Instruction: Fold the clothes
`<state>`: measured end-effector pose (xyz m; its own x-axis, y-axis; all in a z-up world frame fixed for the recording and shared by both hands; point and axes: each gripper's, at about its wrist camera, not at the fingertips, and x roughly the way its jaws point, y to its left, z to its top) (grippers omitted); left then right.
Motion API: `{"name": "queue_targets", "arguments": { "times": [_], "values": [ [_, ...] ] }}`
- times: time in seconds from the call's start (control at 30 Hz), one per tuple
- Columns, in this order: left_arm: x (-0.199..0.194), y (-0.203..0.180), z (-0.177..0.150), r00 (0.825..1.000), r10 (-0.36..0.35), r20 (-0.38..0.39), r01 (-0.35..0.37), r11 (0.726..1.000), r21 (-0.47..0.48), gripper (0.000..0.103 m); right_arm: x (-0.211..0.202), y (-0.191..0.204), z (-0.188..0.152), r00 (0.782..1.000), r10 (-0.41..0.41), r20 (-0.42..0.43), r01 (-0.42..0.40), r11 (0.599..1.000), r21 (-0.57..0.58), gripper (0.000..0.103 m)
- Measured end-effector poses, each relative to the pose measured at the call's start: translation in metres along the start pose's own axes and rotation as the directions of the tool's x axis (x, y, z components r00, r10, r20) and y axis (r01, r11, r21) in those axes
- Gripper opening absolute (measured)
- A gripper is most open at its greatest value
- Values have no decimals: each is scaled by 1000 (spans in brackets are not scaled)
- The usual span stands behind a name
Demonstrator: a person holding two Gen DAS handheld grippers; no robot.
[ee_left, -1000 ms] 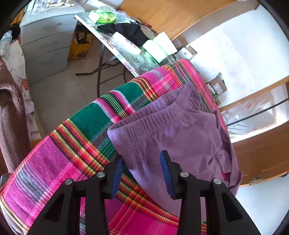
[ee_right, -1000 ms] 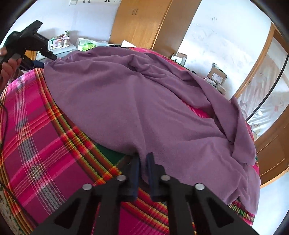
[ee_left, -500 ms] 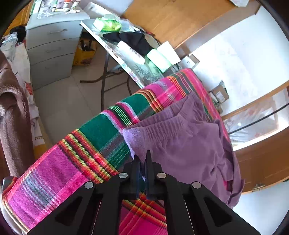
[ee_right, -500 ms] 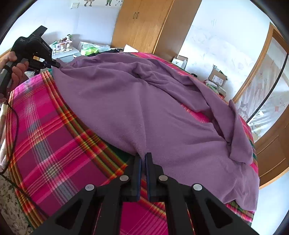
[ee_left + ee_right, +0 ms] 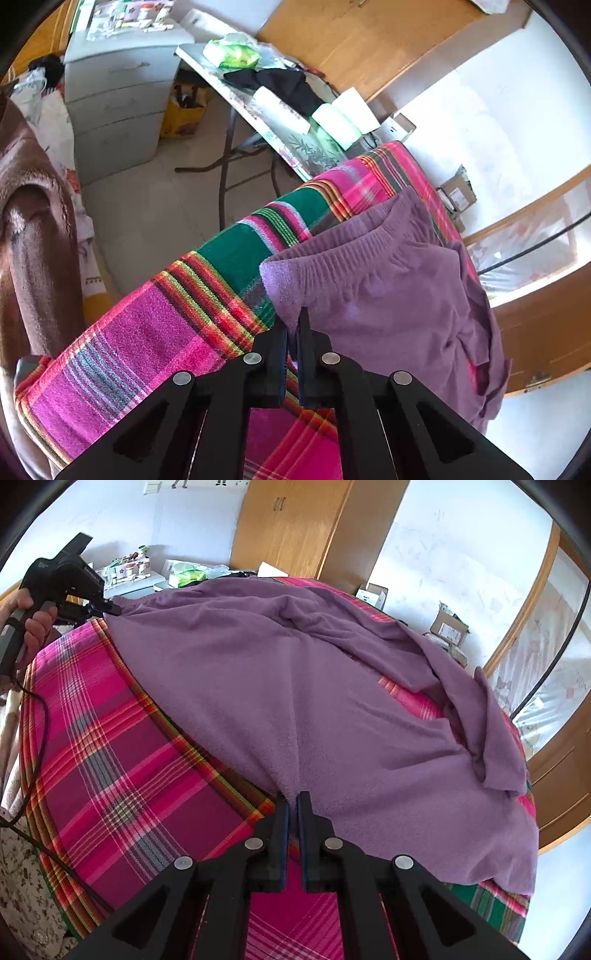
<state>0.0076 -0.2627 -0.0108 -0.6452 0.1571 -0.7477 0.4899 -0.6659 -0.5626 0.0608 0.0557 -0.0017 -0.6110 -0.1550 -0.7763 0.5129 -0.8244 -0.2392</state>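
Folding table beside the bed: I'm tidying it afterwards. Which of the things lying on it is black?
The crumpled black garment near the middle of the folding table. The green packet is green, and the rolled bundles are white and pale green.

No words or numbers are showing clearly enough to read. The label on the cardboard box [image 5: 448, 629] by the wall is looking too small and blurry.
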Motion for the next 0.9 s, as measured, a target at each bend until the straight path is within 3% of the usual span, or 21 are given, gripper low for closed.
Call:
{"name": "queue_targets", "arguments": {
  "times": [0.33, 0.47, 0.6, 0.73, 0.83, 0.9],
  "values": [
    [-3, -12, -6, 998, 55, 15, -56, 997, 47, 11, -8, -18, -9, 998, 63, 16, -64, 992, 105, 7],
    [-15, -20, -14, 996, 77, 51, -81, 992, 94, 20, -23, -45, -26, 998, 44, 49, -53, 975, 214, 17],
    [-27, -29, -26, 993, 89, 83, -100, 985, 139, 23, -38, -95, -59, 998, 9, 60, -34, 904, 426, 17],
    [-31, -46, -37, 996, 51, 67, -65, 976, 210, 23, -50, -141, -91, 997, -37, 61, -7, 797, 604, 17],
    [-26, -51, -42, 999, 37, 37, -44, 976, 212, 23, -54, -161, -109, 996, -67, 52, 13, 731, 682, 17],
    [-22, -48, -42, 999, 46, 14, -47, 981, 187, 23, -53, -166, -116, 997, -71, 43, 21, 717, 697, 18]
  ]
}}
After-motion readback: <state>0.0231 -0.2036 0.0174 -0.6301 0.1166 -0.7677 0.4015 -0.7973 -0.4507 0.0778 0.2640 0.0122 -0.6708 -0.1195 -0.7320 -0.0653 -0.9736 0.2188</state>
